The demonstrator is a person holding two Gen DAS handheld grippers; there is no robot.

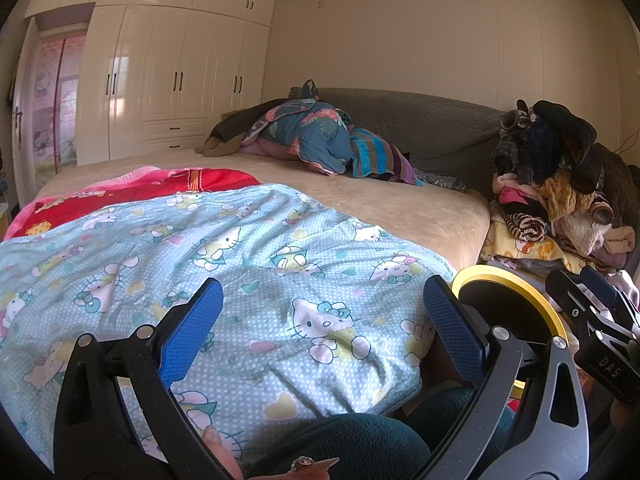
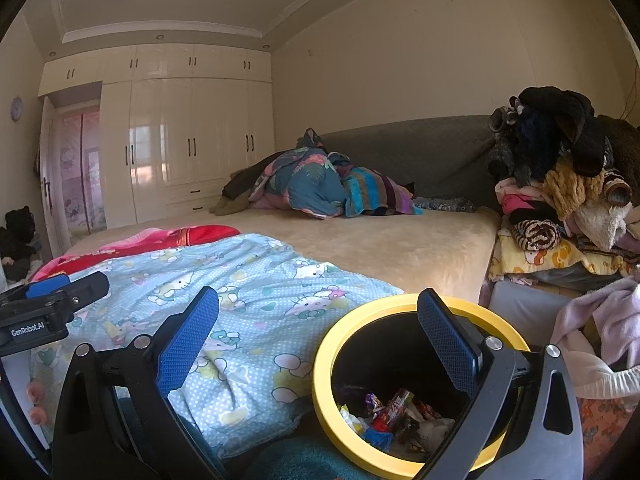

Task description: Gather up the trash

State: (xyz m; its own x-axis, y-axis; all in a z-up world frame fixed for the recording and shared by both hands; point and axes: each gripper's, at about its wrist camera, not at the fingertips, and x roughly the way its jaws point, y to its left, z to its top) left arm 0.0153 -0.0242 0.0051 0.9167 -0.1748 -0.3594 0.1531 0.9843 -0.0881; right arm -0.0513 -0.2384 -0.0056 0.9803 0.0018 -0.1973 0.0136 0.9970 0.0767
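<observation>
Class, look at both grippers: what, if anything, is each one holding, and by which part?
Nothing is held. The left gripper is open over the blanket; the right gripper is open above the bin.

A bin (image 2: pixel 324 364) holding wrappers (image 2: pixel 394 420) stands right of the bed (image 2: pixel 380 248), before piled clothes (image 2: pixel 560 184).

quilt (image 1: pixel 224 256): light blue, cartoon-cat print | bin (image 2: pixel 332 344): yellow rim, black inside | gripper pads (image 2: pixel 188 340): blue | wardrobe (image 2: pixel 188 136): cream
</observation>
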